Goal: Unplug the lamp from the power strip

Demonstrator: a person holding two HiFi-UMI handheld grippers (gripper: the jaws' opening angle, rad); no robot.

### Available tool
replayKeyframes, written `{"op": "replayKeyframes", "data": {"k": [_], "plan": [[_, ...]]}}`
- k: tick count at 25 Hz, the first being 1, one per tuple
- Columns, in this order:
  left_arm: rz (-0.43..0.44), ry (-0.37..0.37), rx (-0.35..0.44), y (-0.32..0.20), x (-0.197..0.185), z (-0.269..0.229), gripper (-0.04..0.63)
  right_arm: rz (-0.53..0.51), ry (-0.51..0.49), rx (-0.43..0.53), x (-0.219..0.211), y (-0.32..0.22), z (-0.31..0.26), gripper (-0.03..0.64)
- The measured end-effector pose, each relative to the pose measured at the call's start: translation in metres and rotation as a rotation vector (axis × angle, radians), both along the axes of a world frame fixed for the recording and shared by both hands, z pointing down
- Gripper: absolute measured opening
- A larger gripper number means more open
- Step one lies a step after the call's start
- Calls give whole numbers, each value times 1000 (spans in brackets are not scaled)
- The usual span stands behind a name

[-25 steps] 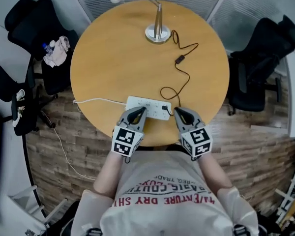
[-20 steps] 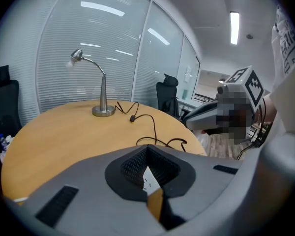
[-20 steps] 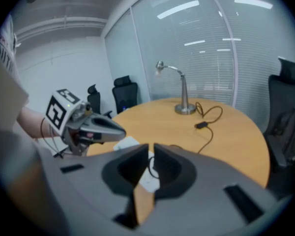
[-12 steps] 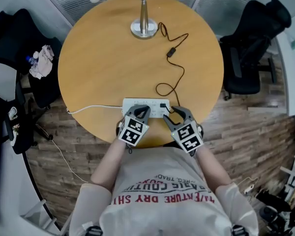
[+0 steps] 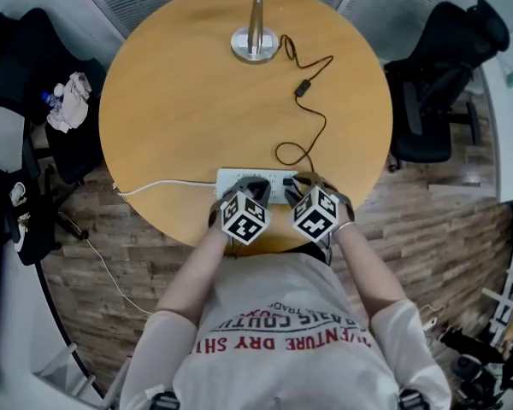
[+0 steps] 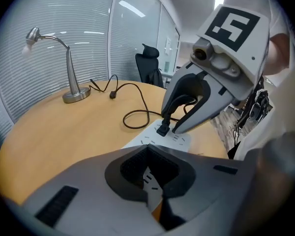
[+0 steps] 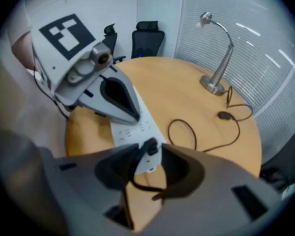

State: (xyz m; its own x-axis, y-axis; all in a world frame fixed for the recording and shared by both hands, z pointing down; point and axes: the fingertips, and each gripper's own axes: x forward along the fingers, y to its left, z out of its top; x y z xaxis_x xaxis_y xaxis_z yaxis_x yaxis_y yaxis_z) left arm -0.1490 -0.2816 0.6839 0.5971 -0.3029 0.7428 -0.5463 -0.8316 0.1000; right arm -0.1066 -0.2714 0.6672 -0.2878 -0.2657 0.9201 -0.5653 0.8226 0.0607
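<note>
A white power strip (image 5: 231,180) lies near the front edge of the round wooden table (image 5: 179,109). The silver desk lamp (image 5: 255,43) stands at the far side, and its black cord (image 5: 312,135) loops down to a black plug (image 7: 149,146) seated in the strip's right end. My right gripper (image 5: 301,184) straddles that plug; its jaws are closing, with the pads still apart from the plug. From the left gripper view, the right gripper (image 6: 171,128) stands either side of the plug (image 6: 163,128). My left gripper (image 5: 248,190) is shut, tips resting on the strip's middle (image 7: 132,116).
An inline switch (image 5: 301,90) sits on the cord mid-table. The strip's white cable (image 5: 162,184) runs off the table's left edge to the floor. Black office chairs stand at right (image 5: 445,67) and left (image 5: 34,49); one carries crumpled cloth (image 5: 68,109).
Both grippers have moved inward onto the strip. The right gripper, shut beside the strip a second ago, has opened and come over the plug. The left gripper stays shut.
</note>
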Motion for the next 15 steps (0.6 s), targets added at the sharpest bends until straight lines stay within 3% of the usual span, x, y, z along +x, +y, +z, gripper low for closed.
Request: {"op": "replayKeyframes", "data": {"k": [6,15], "plan": [[11,1,13,-1,2,0,28,-107,90,-30,-4,-4,13,98],[13,0,3,-1,1,1,28,-165,90,-80,-5,-4,15,87]]}}
